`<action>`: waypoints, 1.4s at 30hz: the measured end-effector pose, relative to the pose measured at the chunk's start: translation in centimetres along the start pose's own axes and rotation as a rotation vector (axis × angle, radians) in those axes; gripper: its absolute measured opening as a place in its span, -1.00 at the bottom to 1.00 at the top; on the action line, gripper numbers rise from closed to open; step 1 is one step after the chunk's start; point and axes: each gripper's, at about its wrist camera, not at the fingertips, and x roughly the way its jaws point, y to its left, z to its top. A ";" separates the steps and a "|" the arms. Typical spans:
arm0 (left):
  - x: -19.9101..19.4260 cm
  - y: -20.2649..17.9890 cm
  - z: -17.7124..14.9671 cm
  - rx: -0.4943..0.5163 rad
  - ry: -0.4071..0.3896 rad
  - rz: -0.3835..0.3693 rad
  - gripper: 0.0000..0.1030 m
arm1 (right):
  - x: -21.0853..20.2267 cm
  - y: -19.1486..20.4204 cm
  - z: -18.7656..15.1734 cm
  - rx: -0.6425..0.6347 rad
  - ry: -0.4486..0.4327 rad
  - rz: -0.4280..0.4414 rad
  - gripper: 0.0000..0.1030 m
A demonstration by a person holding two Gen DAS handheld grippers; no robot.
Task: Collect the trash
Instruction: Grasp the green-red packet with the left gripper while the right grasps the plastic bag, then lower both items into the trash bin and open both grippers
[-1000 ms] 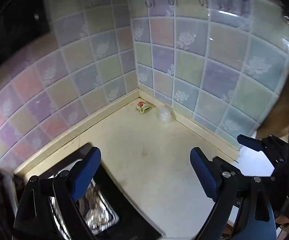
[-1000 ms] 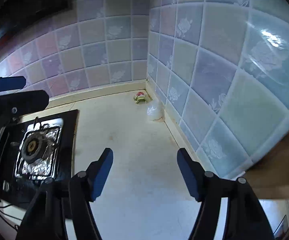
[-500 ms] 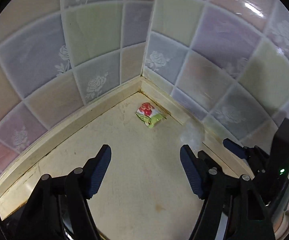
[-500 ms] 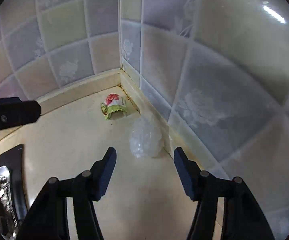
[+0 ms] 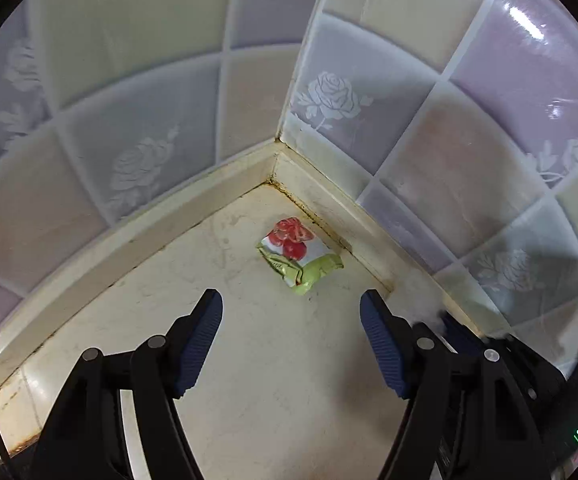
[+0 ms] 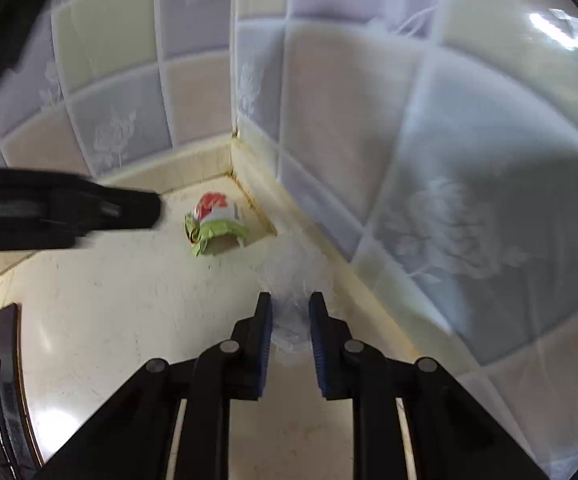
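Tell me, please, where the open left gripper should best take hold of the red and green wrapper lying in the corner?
Probably the raised, crumpled green end of the wrapper, nearest the left gripper. Come straight forward and down, away from the wall trim, which crowds its far side.

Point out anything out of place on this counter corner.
Two bits of litter: a crumpled red-and-green wrapper lying loose in the tiled corner, and a clear plastic wad by the right wall, pinched in the right gripper. Brown grime lines the corner seam.

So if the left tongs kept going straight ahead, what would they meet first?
Most likely the red and green wrapper, lying on the counter ahead of the open left tongs; the corner wall is behind it.
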 end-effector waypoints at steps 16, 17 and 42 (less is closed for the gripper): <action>9.8 -0.4 2.0 -0.112 0.018 0.019 -0.18 | -1.7 -2.2 -1.4 0.105 -0.058 0.042 -0.68; 9.7 -0.6 1.9 -0.103 0.010 0.019 -0.28 | -1.7 -2.5 -1.5 0.109 -0.052 0.043 -0.68; -7.8 -6.7 -9.3 -0.064 -0.064 -0.033 -0.72 | -15.4 -5.6 -8.8 0.168 -0.084 0.191 -0.69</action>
